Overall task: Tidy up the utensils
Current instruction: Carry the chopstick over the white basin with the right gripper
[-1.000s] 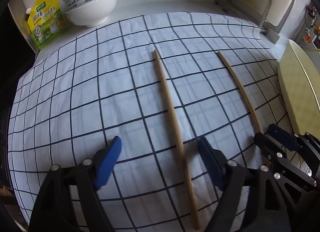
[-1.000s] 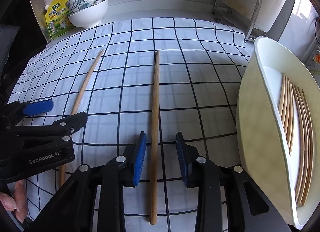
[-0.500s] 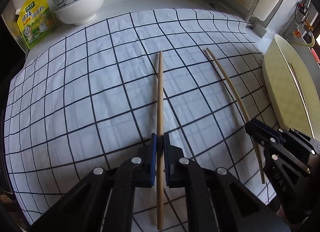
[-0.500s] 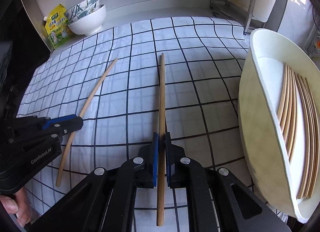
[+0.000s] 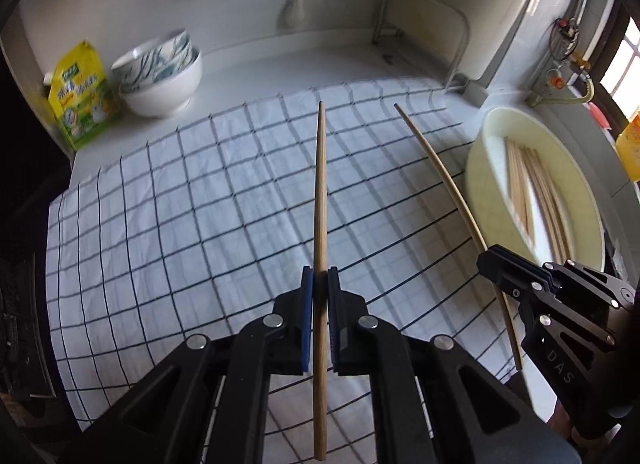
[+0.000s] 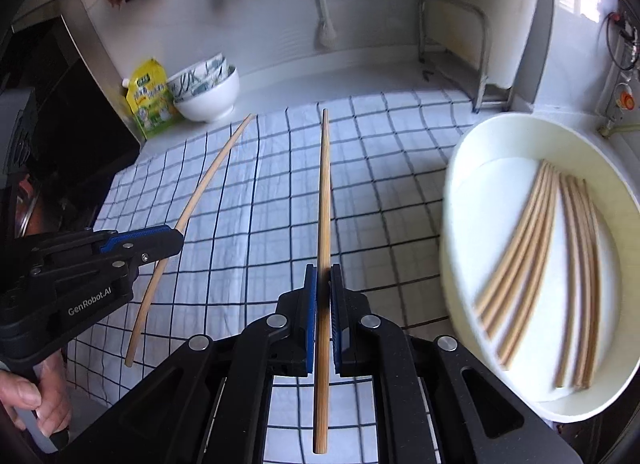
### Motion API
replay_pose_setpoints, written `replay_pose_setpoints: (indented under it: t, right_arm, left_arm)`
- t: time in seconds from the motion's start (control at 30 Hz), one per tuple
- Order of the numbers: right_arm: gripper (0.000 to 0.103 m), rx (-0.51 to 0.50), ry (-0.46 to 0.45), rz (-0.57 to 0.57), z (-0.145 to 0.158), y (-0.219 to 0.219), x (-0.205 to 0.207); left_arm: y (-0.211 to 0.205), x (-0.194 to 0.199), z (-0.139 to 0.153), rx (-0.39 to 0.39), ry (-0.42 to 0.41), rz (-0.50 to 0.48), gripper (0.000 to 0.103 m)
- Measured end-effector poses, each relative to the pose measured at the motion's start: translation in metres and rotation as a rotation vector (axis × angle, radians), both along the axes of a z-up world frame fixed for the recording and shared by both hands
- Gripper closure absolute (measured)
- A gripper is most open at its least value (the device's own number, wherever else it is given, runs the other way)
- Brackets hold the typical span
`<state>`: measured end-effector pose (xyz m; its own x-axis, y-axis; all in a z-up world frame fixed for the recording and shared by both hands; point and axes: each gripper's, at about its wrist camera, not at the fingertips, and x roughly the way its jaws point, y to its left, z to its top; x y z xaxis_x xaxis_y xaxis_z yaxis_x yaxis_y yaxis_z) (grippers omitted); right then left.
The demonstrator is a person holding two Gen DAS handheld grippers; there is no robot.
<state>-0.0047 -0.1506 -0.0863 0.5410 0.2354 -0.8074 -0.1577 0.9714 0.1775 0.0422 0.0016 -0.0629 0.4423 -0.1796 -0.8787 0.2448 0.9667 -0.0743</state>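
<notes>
Chopsticks are the business here: one chopstick (image 5: 320, 200) is pinched between the blue pads of the left fingers (image 5: 319, 318), and a second chopstick (image 6: 324, 224) is pinched the same way in the right fingers (image 6: 323, 318). Each pair of fingers is pressed together on its stick at a point nearer the butt than the tip, so a short stub pokes back behind the pads and the long part runs forward beyond them. That grip likely suits the thin round wood, which would roll or pivot if caught only at its end. Both sticks appear clear of the checked cloth (image 5: 200, 204) on the table (image 5: 280, 68), since each stays in line with its own fingers rather than lying flat. To the right of the right fingers sits the white oval tray (image 6: 452, 224), where more chopsticks (image 6: 532, 248) already lie side by side along its length; that is probably where these two belong. The stacked bowls (image 5: 160, 76) and the yellow pouch (image 5: 80, 92) stand far ahead of the left fingers, beyond the cloth, and seem to play no part
</notes>
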Motion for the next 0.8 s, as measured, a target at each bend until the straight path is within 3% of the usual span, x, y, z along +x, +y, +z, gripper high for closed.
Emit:
replay_pose_setpoints:
  t: [0.2,0.43,0.57,0.8]
  right_arm:
    - [0.097,-0.007,-0.048,-0.100,0.027,-0.060,-0.004]
    - [0.097,-0.020,-0.050,-0.269,0.029,-0.147,-0.008]
    - [0.097,-0.025,-0.025,-0.340,0.021,-0.186,-0.006]
    - [0.097,-0.007,0.035,-0.377,-0.004,-0.215,0.001]
  left_arm:
    - [-0.058,0.009,0.029,-0.042,-0.055,-0.092,0.095]
    - [-0.150,0.022,0.040,-0.080,-0.065,-0.232,0.095]
    - [-0.203,0.029,0.031,-0.087,-0.045,-0.304,0.095]
    - [-0.255,0.039,-0.002,-0.051,0.011,-0.367,0.095]
